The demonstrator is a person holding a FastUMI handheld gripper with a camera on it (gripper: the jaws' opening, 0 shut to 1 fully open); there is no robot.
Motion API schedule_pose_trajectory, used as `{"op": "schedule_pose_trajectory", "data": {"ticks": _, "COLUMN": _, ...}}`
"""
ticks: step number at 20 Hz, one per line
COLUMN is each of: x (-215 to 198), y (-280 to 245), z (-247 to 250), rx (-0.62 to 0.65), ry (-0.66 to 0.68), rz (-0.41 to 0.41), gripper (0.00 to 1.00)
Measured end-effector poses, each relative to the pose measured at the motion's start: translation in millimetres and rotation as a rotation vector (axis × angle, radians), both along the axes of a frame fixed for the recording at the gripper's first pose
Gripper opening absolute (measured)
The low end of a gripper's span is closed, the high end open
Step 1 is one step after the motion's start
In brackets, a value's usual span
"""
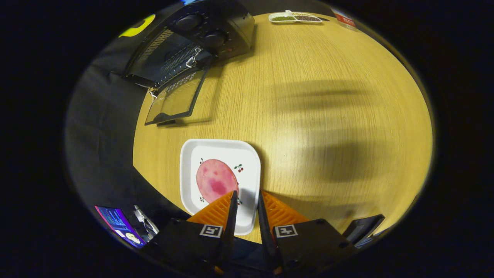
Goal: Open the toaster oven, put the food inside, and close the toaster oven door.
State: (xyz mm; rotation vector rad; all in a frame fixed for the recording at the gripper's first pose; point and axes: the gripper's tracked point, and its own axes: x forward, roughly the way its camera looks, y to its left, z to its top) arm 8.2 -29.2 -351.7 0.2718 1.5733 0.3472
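A black toaster oven (210, 33) stands at the table's far left, well beyond the fingers. Its glass door (175, 101) is folded down and open, hanging just above the wooden table (328, 116), and the wire rack inside shows. A round pink slice of food (216, 180) lies on a white square plate (247, 154) with small cherry prints, just ahead of the fingers. My gripper (246, 194) hovers over the plate's near edge with a narrow gap between its fingers and nothing held. The left fingertip sits at the slice's near-right edge.
A white divided dish (295, 17) with green and brown contents sits at the table's far edge, with a red-labelled item (344, 19) beside it. A lit screen (119, 226) lies off the table, near left. Black cloth hangs along the table's left side.
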Motion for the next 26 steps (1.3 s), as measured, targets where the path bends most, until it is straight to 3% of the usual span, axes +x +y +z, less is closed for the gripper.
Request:
{"op": "schedule_pose_trajectory", "data": {"ticks": 2, "x": 0, "y": 0, "z": -2, "rx": 0.017, "ry": 0.021, "rz": -0.04, "gripper": 0.04}}
{"op": "schedule_pose_trajectory", "data": {"ticks": 5, "x": 1, "y": -3, "z": 2, "rx": 0.034, "ry": 0.024, "rz": -0.101, "gripper": 0.04}}
{"op": "schedule_pose_trajectory", "data": {"ticks": 15, "x": -16, "y": 39, "z": 28, "rx": 0.141, "ry": -0.021, "rz": -0.16, "gripper": 0.02}}
{"op": "schedule_pose_trajectory", "data": {"ticks": 22, "x": -19, "y": 97, "z": 60, "rx": 0.225, "ry": -0.077, "rz": -0.276, "gripper": 0.02}}
{"op": "schedule_pose_trajectory", "data": {"ticks": 26, "x": -18, "y": 137, "z": 76, "rx": 0.26, "ry": -0.131, "rz": -0.394, "gripper": 0.02}}
